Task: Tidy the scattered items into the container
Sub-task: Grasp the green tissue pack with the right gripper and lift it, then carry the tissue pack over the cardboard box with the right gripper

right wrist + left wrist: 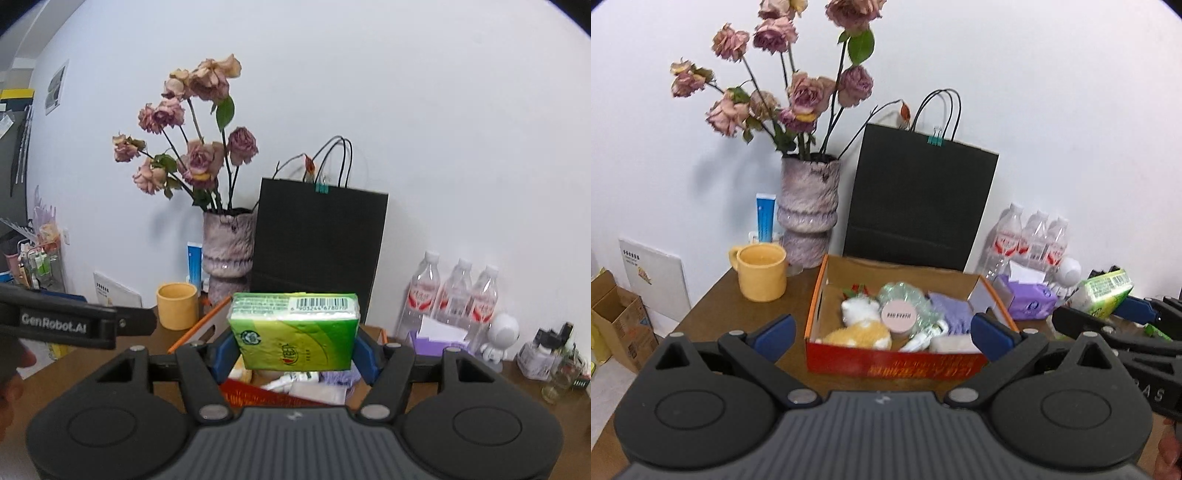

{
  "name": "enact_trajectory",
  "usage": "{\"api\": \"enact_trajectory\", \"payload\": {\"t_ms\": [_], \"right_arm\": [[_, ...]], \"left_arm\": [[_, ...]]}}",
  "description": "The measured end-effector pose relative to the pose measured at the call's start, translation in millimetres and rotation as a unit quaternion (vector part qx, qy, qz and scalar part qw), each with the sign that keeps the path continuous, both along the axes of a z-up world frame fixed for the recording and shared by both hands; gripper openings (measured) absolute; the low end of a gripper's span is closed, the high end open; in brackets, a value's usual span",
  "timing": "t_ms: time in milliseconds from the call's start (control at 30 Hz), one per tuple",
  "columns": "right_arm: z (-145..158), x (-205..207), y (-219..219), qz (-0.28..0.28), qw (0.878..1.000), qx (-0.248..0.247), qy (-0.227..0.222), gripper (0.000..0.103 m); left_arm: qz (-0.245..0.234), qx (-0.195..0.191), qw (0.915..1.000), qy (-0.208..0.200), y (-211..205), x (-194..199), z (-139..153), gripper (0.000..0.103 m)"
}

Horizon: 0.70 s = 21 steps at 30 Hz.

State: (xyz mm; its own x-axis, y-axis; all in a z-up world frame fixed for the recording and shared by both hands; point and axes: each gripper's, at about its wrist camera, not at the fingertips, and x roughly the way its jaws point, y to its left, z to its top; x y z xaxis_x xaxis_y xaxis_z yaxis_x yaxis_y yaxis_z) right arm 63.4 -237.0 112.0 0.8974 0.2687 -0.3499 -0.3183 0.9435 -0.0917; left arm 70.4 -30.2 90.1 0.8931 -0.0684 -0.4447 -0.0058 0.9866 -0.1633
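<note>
An orange cardboard box (817,295) sits on the brown table and holds a plush toy (858,321), a round pink tin (898,315), a purple cloth (951,312) and other small items. My left gripper (882,334) hangs open in front of the box with nothing between its fingers. My right gripper (295,352) is shut on a green tissue pack (295,330), held in the air above the box (273,397). In the left wrist view the tissue pack (1104,291) and right gripper show at the right edge.
Behind the box stand a vase of dried roses (809,210), a yellow mug (761,271), a black paper bag (919,199), three water bottles (1034,240) and a purple tissue pack (1030,299). A white figurine (500,338) and small jars (546,354) sit at the right.
</note>
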Motion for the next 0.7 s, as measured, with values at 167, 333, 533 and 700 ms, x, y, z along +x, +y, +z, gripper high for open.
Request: {"api": "enact_trajectory", "payload": {"t_ms": [167,333,533,700], "right_arm": [[14.2,14.6,3.0,-0.004,1.000,-0.014,0.003,0.062],[19.1,37.0,3.3,-0.009,1.000,-0.017,0.021,0.063],[17.3,71.3,1.5,-0.022,0.999,-0.013,0.048,0.062],[13.7,108.9,3.3,-0.035,0.997,-0.010,0.074,0.062]], "left_arm": [[-0.003,0.009,0.9999,0.011,-3.6,21.6,17.1,0.103],[0.001,0.012,0.9995,0.028,-1.8,50.2,25.9,0.103],[0.011,0.015,0.9984,0.053,-2.0,87.7,30.6,0.103],[0.004,0.011,0.9976,0.068,-4.7,122.2,31.8,0.103]]}}
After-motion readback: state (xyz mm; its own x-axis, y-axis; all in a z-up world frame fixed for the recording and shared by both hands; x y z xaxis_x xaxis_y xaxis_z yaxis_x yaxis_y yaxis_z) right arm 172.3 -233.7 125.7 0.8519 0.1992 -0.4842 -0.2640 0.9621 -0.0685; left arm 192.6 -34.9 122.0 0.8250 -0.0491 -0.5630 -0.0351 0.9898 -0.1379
